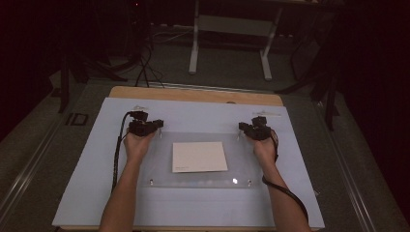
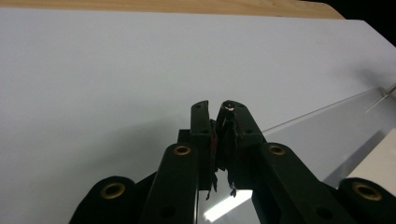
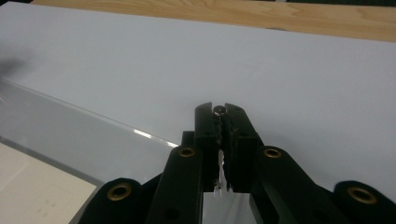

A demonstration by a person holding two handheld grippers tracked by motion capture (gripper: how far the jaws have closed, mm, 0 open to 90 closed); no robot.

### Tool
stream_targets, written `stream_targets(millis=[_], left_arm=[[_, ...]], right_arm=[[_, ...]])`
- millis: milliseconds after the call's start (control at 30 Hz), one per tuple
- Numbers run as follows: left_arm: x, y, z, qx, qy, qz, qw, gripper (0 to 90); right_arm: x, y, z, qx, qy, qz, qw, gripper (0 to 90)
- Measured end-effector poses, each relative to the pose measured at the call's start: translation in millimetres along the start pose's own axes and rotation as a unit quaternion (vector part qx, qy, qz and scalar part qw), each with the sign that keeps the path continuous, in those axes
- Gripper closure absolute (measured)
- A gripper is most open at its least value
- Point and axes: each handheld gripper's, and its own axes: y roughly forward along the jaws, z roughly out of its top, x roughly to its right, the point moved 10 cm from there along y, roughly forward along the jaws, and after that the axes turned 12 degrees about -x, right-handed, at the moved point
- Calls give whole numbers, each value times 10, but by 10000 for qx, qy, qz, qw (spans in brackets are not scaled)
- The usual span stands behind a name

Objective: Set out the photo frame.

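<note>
bench (image 1: 193, 94): pale wood, matt, bare beyond both tongs
cover sheet (image 1: 203, 118): smooth matt white under the tongs
clear panel (image 1: 159, 171): glossy transparent plastic, between the tongs
paper (image 1: 199, 156): cream, matt
left tongs (image 2: 219, 106): matt black, brass rivets

A clear acrylic plate (image 1: 159, 169) is lying flat on the pale sheet (image 1: 96, 193) covering the table — a wide rectangle with small screw posts near its corners, one near corner catching a bright glint. A cream sheet of paper (image 1: 199, 156) is sitting near the plate's middle, squared to its edges; whether it lies over or under the plate cannot be told. The plate's far corners are lying at the two grippers' closed tips — contact is unclear.
</note>
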Motion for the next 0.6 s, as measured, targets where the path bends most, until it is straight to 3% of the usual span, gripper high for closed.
stream_targets(millis=[167, 267, 333, 467, 533, 600], left_arm=[[-24, 53, 45, -48, -346, -2, 9994, 828], [-33, 71, 58, -36, -424, -56, 9991, 829], [-33, 75, 61, -30, -396, -59, 9992, 830], [-32, 84, 61, 10, -336, 7, 9994, 834], [-33, 84, 62, 10, -322, 8, 9995, 835], [-35, 84, 61, 12, -312, -14, 9995, 834]], right_arm=[[17, 29, 48, -127, 58, -67, 9999, 857], [14, 37, 68, -203, 53, -146, 9997, 841], [10, 6, 74, -241, -40, -239, 9994, 727], [0, -140, 100, -206, -146, -297, 9992, 645], [-12, -185, 103, -209, -187, -268, 9992, 638], [-87, -313, 99, -227, -337, -72, 9992, 620]])
